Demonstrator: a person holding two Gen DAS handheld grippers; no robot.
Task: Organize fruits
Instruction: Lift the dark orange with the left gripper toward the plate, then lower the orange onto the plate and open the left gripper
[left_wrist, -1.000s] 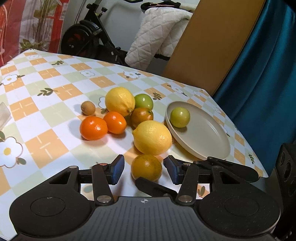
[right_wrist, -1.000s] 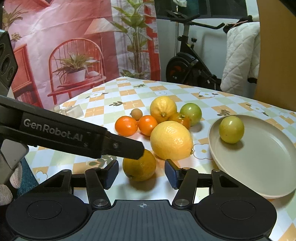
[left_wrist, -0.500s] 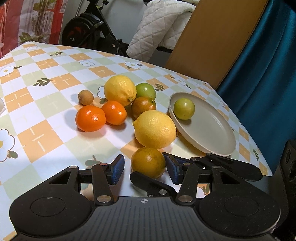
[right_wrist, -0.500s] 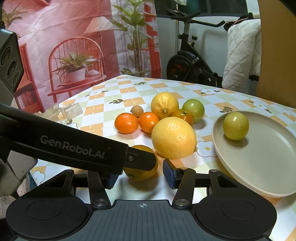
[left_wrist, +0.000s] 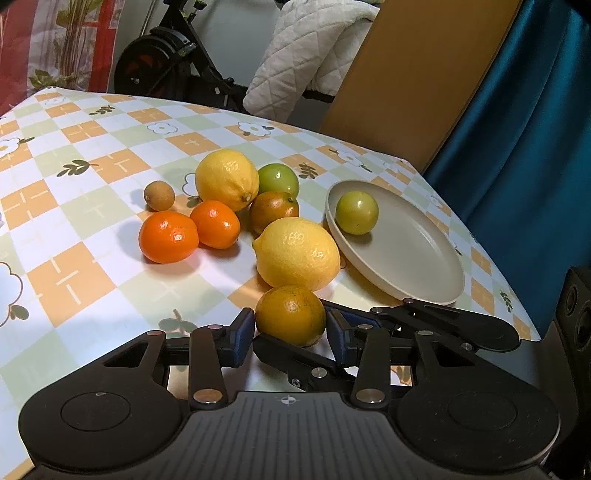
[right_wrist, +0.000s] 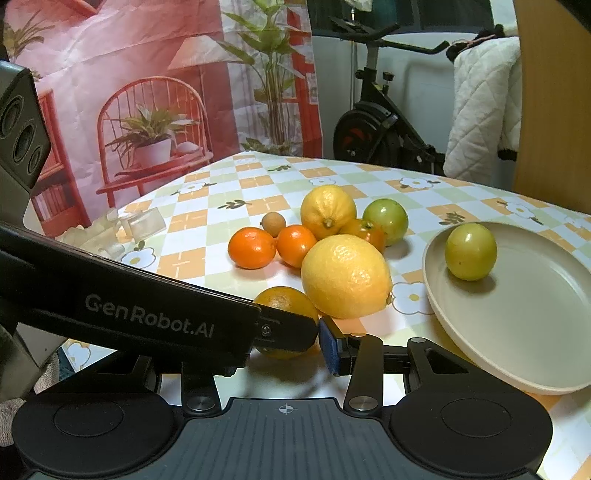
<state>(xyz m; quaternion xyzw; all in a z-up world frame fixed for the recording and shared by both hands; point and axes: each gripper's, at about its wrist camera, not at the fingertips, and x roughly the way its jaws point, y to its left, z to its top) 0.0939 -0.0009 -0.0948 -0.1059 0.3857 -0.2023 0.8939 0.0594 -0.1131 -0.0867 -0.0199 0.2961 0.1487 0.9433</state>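
1. Left wrist view: the left gripper (left_wrist: 290, 331) has just been closing; its blue pads flank a dull, speckled, round orange (left_wrist: 290, 316), seemingly touching both sides.
2. The right gripper (right_wrist: 288, 341) has also been narrowing around the same fruit; whether its pads press on it I cannot tell, since the left gripper's black finger hides one side.
3. Beyond the fingertips lies a dimpled lemon (left_wrist: 297, 253), touching the orange.
4. Right of it, a smooth beige plate (left_wrist: 413, 258) holds one green fruit (left_wrist: 357, 212).

Behind the checkered floral tablecloth (left_wrist: 92, 155), a black exercise bike (right_wrist: 380, 125) stands draped with a white quilted blanket (left_wrist: 310, 55). A red printed backdrop (right_wrist: 129, 92) of a chair and plants hangs left; a tan board (left_wrist: 417, 74) and teal curtain (left_wrist: 535, 129) stand right.
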